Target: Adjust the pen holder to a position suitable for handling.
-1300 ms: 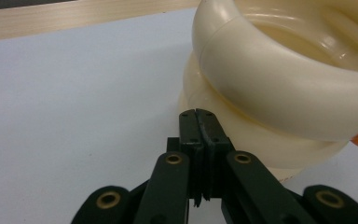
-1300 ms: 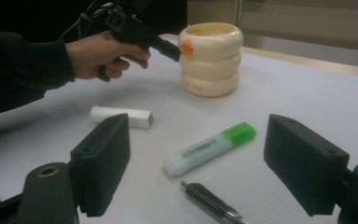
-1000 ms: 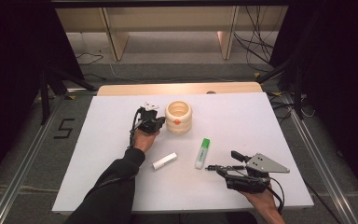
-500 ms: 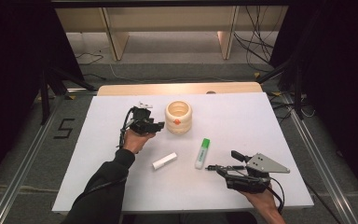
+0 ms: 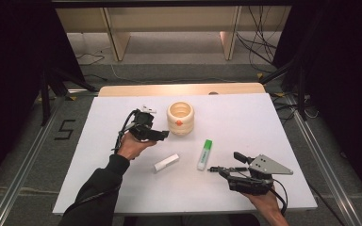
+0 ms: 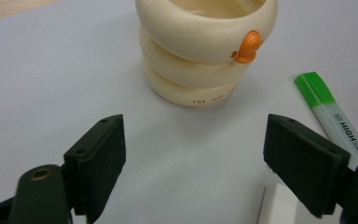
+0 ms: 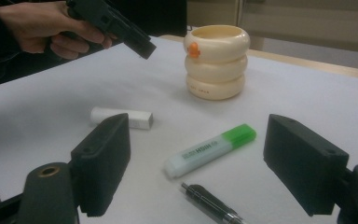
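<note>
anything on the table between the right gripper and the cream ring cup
Yes: in the right gripper view, a dark pen and a green-capped highlighter lie between the open right gripper and the cream cup.

The left gripper (image 5: pixel 162 135) is a black block with a small white piece on its far end and a black cable looping off it, and the arm behind it wears a black sleeve (image 5: pixel 95 193). The right gripper (image 5: pixel 226 162) is black too, topped by a grey three-cornered plate (image 5: pixel 266 165) with small dark holes, a black cable trailing near the wrist. In both gripper views the jaws are matte black blocks with small round holes, and a brass-coloured ring sits in the lower left corner.
</note>
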A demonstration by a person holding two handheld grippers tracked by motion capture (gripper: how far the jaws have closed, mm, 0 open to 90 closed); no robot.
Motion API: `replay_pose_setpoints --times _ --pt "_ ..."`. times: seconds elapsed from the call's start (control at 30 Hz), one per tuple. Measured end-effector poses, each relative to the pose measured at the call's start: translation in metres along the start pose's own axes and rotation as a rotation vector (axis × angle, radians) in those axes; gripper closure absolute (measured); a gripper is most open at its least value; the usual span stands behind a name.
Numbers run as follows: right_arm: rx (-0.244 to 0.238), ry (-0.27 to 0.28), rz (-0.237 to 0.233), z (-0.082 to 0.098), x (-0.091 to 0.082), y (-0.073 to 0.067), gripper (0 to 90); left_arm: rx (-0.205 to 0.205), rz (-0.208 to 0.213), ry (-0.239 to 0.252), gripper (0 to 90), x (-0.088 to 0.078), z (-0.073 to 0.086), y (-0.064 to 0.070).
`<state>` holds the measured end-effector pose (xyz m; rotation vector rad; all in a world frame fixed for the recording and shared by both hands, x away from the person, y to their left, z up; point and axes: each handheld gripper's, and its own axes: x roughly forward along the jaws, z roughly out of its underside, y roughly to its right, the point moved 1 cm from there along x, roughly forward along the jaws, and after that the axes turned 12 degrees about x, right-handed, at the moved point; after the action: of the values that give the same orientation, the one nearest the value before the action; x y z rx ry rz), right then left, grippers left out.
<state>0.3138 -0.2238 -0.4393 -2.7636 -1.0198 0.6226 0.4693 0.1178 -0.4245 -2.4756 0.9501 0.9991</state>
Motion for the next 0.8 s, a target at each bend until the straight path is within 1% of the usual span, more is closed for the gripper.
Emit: replay_pose_setpoints --times 0.03,0.13,0.2,0.3,0.47,0.5,0.7,0.8 --pt "-0.003 -0.003 0.002 0.0 0.0 0.0 23.5 0.008 0.008 -0.009 19.2 -0.001 0.001 0.0" --pt "-0.003 0.0 0.001 0.0 0.0 0.0 23.5 0.011 0.017 -0.025 17.6 -0.003 0.003 0.0" --pt "-0.001 0.001 0.0 0.0 0.0 0.0 23.5 0.009 0.016 -0.029 17.4 -0.003 0.006 0.0" --pt "0.0 -0.002 0.001 0.0 0.0 0.0 23.6 0.021 0.019 -0.044 17.3 -0.005 0.008 0.0" --pt "0.001 -0.002 0.002 0.0 0.0 0.001 23.5 0.031 0.042 -0.047 16.6 -0.01 0.01 0.004" --pt "0.001 -0.003 0.002 0.0 0.0 0.001 23.5 0.035 0.05 -0.055 16.4 -0.011 0.011 0.006" --pt "-0.001 -0.001 0.003 0.0 -0.001 0.001 23.5 0.045 0.058 -0.065 15.9 -0.015 0.013 0.009" --pt "0.003 0.006 0.001 -0.001 -0.003 0.003 23.5 0.052 0.066 -0.078 15.9 -0.017 0.016 0.013"
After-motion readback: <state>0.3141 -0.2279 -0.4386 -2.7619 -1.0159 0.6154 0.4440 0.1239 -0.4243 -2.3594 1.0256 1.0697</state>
